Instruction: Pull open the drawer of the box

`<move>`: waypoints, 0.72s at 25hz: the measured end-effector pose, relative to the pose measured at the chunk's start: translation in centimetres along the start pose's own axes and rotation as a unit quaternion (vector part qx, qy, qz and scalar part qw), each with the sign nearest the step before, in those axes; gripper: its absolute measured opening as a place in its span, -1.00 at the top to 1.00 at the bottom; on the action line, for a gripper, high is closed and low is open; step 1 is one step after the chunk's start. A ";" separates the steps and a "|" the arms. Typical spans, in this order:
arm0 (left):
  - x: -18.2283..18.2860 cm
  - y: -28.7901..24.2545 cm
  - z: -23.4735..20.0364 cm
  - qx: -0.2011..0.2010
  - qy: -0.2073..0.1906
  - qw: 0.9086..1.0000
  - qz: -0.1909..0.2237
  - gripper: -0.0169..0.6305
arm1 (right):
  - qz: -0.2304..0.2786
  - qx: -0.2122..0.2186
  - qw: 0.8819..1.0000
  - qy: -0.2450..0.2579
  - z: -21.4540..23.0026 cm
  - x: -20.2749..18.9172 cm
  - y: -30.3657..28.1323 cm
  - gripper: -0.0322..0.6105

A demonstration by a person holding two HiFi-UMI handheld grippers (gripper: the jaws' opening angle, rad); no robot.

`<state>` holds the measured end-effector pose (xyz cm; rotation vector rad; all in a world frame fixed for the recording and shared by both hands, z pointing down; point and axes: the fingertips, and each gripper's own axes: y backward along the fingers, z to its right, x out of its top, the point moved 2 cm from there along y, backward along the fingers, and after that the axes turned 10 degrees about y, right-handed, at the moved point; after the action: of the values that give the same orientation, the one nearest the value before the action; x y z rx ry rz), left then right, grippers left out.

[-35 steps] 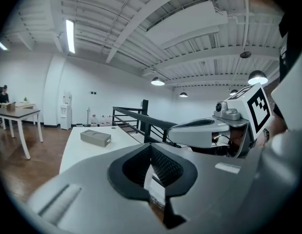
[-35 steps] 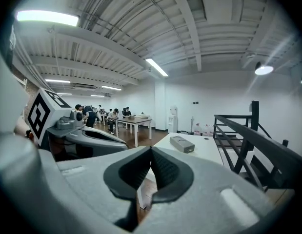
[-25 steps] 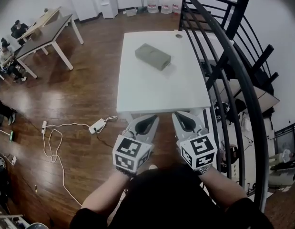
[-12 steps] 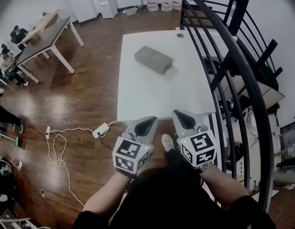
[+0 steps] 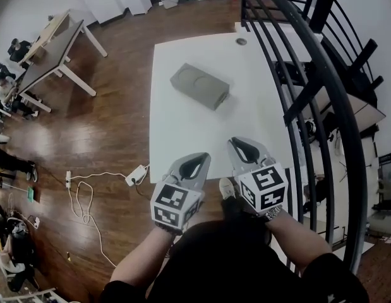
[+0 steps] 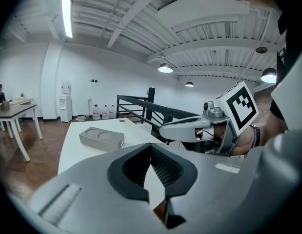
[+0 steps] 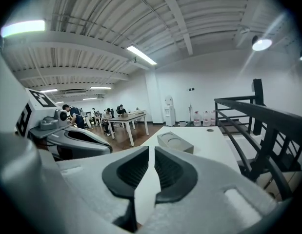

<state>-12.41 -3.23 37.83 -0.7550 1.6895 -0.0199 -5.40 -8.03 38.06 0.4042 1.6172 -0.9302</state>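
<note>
The grey box [image 5: 199,86] lies on the far half of the white table [image 5: 182,137], turned at an angle, with two round hollows in its top. I cannot make out its drawer. It also shows as the box [image 6: 102,138] and the box [image 7: 175,143], well ahead of both jaws. My left gripper [image 5: 203,158] hovers at the table's near edge, shut on nothing. My right gripper [image 5: 237,144] is over the near part of the table, jaws together and empty. Both are far short of the box.
A black metal railing [image 5: 309,74] runs along the table's right side. A power strip with a white cable [image 5: 137,174] lies on the wooden floor at the left. Another table [image 5: 56,49] with seated people stands far left. The table has a cable hole [image 5: 241,41].
The table and box have drawn nearer in the head view. Both grippers have come from in front of the table to its near edge, the right one a little further forward.
</note>
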 end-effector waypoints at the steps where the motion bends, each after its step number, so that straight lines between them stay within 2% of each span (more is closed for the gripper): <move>1: 0.3 -1.0 -0.5 0.001 0.003 1.000 -0.005 0.91 | -0.005 0.002 1.000 -0.005 0.9 0.0 -0.9 0.84; 9: 1.8 -8.1 -3.4 0.007 0.029 0.998 -0.046 0.91 | -0.060 0.020 0.997 -0.045 7.3 -2.1 -7.7 0.78; 18: 0.3 -13.1 -6.1 0.020 0.055 0.994 -0.089 0.91 | -0.114 0.046 0.987 -0.103 11.2 -6.5 -14.5 0.75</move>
<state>-11.74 -16.04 44.52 -0.8871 1.7157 -0.2232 -6.35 -24.00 49.07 0.1810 1.4532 -1.1834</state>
